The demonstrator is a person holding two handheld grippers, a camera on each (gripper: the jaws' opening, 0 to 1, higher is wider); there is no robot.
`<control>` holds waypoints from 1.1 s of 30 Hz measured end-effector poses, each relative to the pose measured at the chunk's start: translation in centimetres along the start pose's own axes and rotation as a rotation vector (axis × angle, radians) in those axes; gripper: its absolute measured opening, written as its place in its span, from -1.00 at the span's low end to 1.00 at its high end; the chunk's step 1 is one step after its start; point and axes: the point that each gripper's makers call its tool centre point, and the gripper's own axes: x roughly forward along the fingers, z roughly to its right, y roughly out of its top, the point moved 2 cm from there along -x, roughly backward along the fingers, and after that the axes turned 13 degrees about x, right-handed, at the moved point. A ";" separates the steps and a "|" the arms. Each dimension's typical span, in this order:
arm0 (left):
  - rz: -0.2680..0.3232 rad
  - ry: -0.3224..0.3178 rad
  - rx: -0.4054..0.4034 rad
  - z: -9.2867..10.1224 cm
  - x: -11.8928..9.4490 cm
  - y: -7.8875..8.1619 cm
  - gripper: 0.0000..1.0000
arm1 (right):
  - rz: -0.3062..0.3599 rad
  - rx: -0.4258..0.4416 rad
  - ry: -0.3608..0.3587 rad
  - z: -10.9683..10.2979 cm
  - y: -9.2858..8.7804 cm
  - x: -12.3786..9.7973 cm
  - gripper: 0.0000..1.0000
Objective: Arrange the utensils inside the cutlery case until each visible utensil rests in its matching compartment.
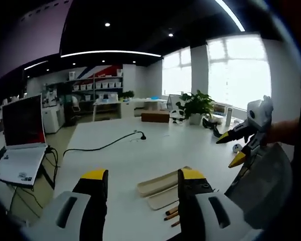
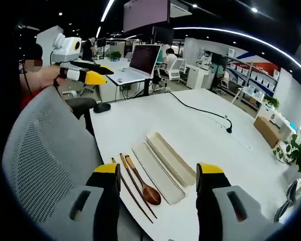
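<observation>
While both my jaws hang wide and empty, brown wooden spoon [image 2: 143,186] beside beige open case [image 2: 163,164] looks light, stiff, slick; grip mid-handle.

No legible text (shelf labels blurred)

White table [image 2: 200,125] lies open around the case [image 2: 163,163]; only a black cable [image 2: 200,110] crosses beyond

On the desk [image 2: 200,125] lie two beige case halves [image 2: 165,163], one wooden spoon [image 2: 144,187], two wooden chopsticks [image 2: 130,190], one black cable [image 2: 200,110] and one laptop [image 2: 140,63].
</observation>
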 end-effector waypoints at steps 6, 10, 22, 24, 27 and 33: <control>-0.033 0.001 0.041 0.3 0.3 -0.7 0.14 | -0.058 -0.074 0.049 -0.4 -0.5 1.1 0.11; -0.043 -0.017 0.060 0.8 0.3 -0.9 0.14 | -0.130 -0.144 0.115 -1.2 -1.9 2.0 -0.03; -0.035 0.002 0.068 0.2 0.2 -1.0 0.15 | -0.248 -0.147 0.206 -3.0 -4.0 4.1 -0.24; -0.036 -0.003 0.067 0.3 0.2 -1.0 0.15 | -0.250 -0.135 0.211 -3.0 -3.9 4.3 -0.24; -0.043 -0.008 0.073 0.4 0.2 -1.2 0.15 | -0.259 -0.152 0.211 -3.1 -3.8 4.6 -0.26; -0.043 0.000 0.085 0.3 0.2 -1.1 0.15 | -0.294 -0.197 0.220 -3.3 -4.1 5.4 -0.33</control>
